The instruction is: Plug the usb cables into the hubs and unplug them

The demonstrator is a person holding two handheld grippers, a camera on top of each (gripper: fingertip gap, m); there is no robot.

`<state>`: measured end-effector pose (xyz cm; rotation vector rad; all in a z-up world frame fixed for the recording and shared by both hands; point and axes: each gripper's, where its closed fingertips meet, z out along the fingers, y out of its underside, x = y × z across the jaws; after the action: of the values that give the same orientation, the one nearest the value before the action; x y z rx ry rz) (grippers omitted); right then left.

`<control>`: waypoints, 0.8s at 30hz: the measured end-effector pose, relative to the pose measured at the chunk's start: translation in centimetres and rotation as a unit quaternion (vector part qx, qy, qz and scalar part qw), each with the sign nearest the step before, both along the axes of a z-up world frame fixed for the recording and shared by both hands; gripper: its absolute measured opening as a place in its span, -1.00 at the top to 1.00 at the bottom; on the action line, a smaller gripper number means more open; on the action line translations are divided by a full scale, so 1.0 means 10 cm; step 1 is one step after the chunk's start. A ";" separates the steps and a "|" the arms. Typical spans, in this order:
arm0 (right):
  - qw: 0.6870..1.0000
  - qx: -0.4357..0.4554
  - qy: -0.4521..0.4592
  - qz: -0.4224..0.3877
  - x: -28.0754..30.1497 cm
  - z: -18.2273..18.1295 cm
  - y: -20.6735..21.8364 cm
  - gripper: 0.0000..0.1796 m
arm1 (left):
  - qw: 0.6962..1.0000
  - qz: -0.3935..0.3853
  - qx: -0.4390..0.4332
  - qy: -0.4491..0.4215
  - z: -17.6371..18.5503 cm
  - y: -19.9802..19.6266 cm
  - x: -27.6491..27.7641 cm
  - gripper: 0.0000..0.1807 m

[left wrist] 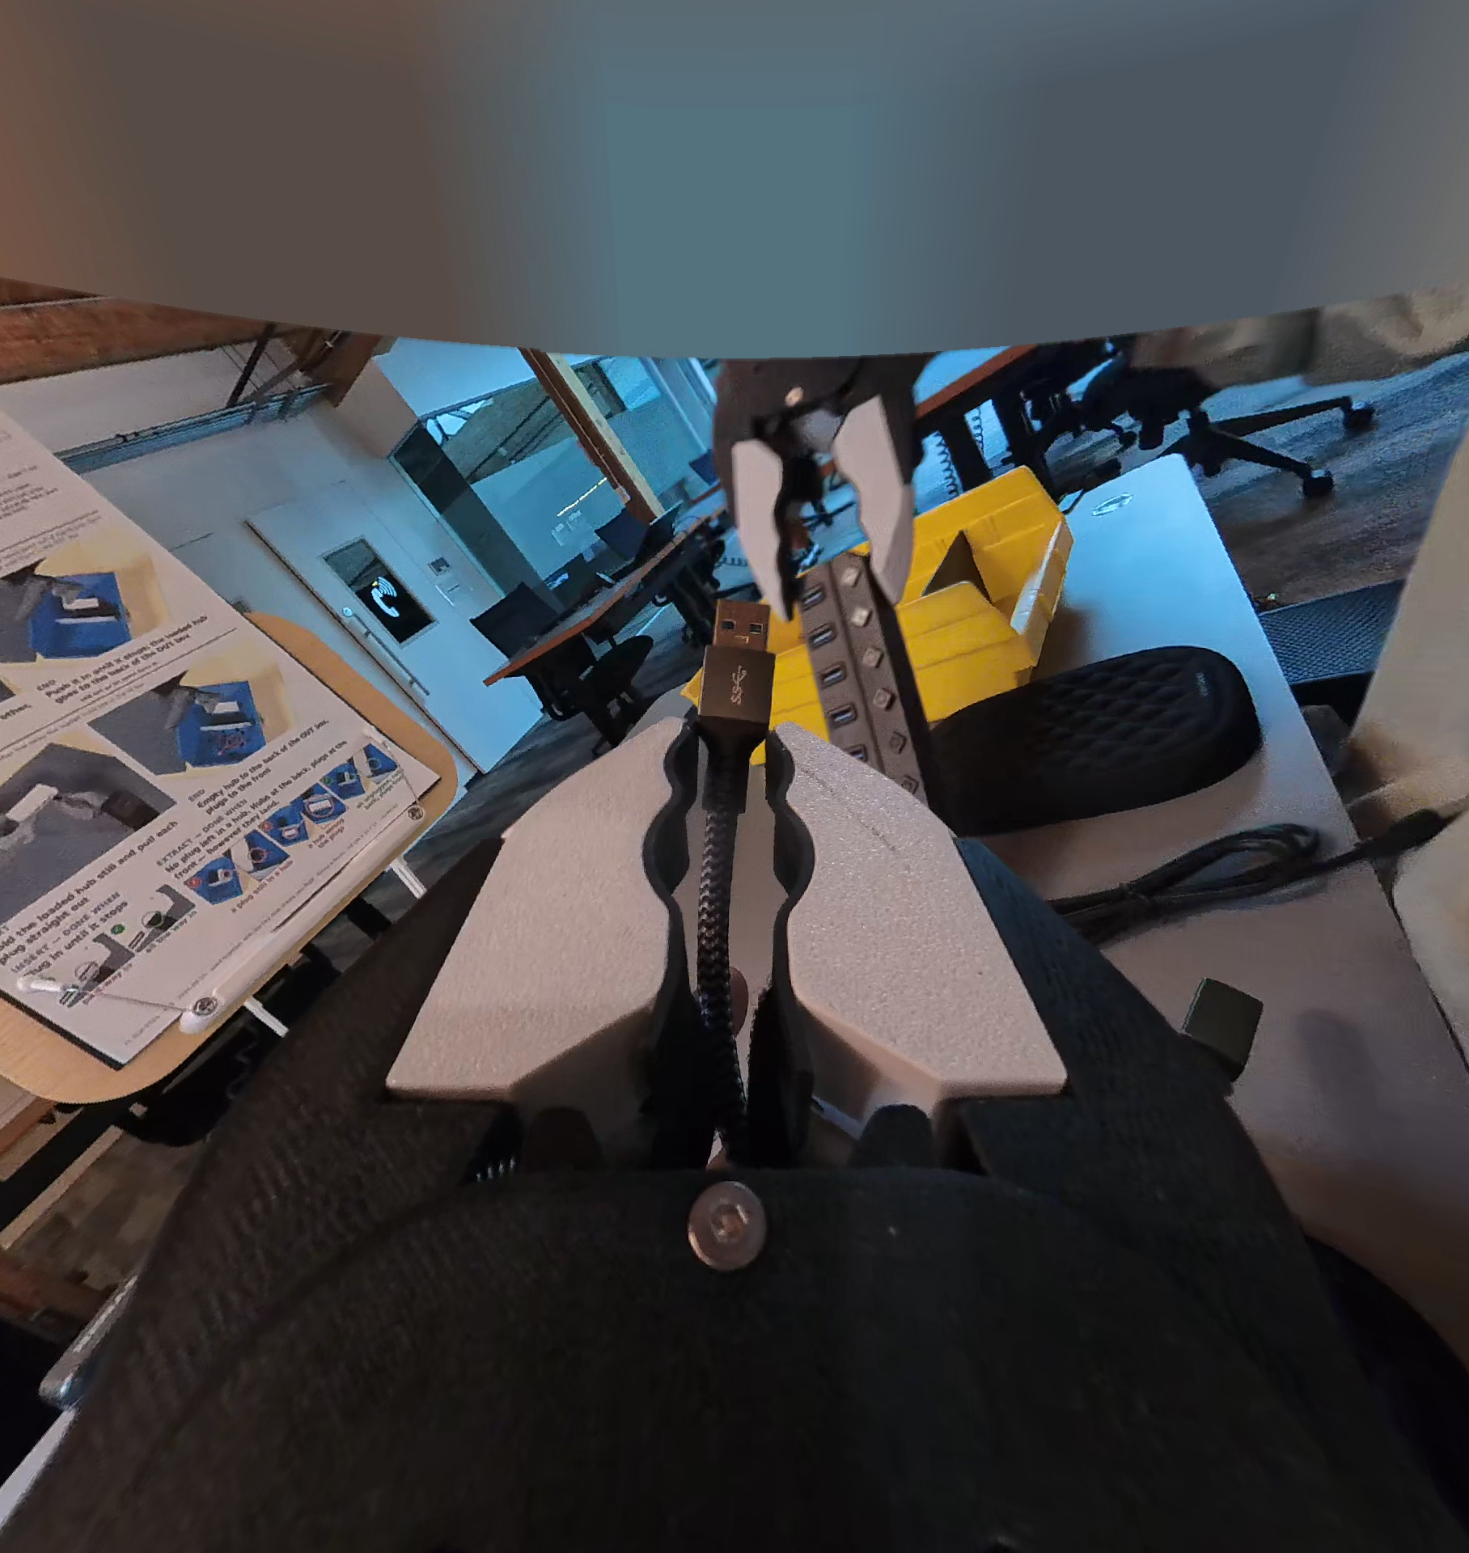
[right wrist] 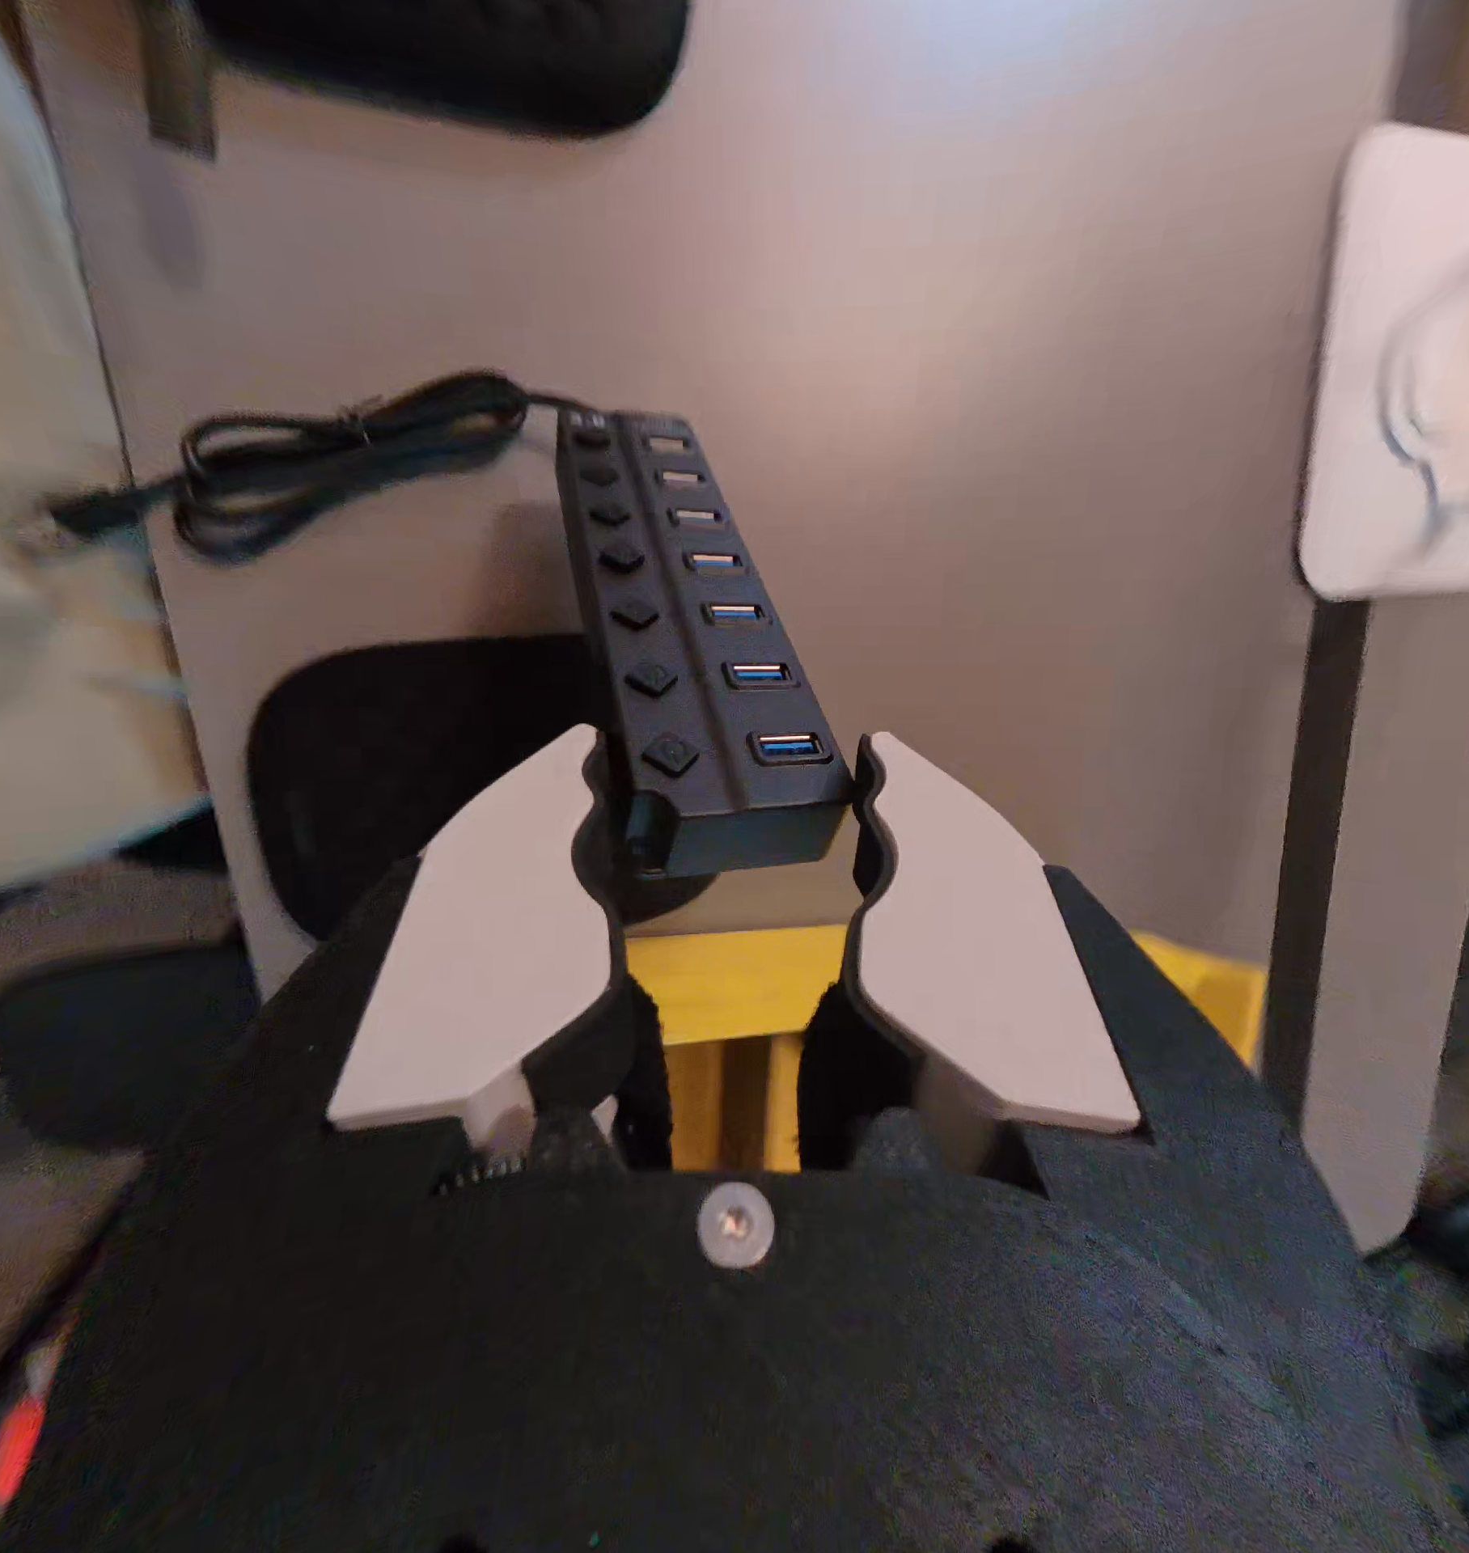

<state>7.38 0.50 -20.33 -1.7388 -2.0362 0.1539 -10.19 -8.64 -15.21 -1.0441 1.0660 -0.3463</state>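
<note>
The left gripper (left wrist: pixel 732 739) has its fingers closed on a black braided cable (left wrist: pixel 718 882), which runs between them. The metal plug (left wrist: pixel 741 651) stands out past the fingertips, free in the air and near the hub (left wrist: pixel 853 664). Just beyond, the right gripper (right wrist: pixel 727 786) holds one end of this long black hub, its fingers pressed on the two sides. The hub shows a row of blue ports beside a row of buttons, all ports empty. Its own thin black cord (right wrist: pixel 311 471) lies in loops on the white desk (right wrist: pixel 966 336). Under the hub is a yellow bin (left wrist: pixel 983 605), and beside it a black padded rest (left wrist: pixel 1092 731). At the far left stands an instruction sheet (left wrist: pixel 126 714).
</note>
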 end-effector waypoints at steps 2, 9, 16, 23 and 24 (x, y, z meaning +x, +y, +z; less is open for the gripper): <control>0.996 0.027 0.029 -0.081 0.17 -0.03 -0.17 0.37 | 1.000 -0.002 0.000 0.000 0.00 -0.01 0.02 0.83; 0.958 0.062 0.168 -0.225 0.47 -0.63 -0.56 0.37 | 1.000 -0.004 -0.009 0.019 -0.03 -0.01 0.14 0.83; 0.934 0.005 0.291 -0.208 0.48 -1.09 -0.75 0.42 | 0.994 0.013 -0.055 0.098 -0.34 0.08 0.36 0.83; 0.933 -0.054 0.305 -0.183 0.53 -1.22 -0.77 0.09 | 0.992 -0.003 -0.067 0.102 -0.40 0.08 0.48 0.83; 0.934 -0.057 0.303 -0.181 0.51 -1.23 -0.76 0.08 | 0.993 -0.006 -0.067 0.101 -0.40 0.07 0.49 0.83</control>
<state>12.49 -7.08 -32.59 -1.8110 -1.2675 0.6161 -5.27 -7.93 -19.18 -1.2130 1.2438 -0.3309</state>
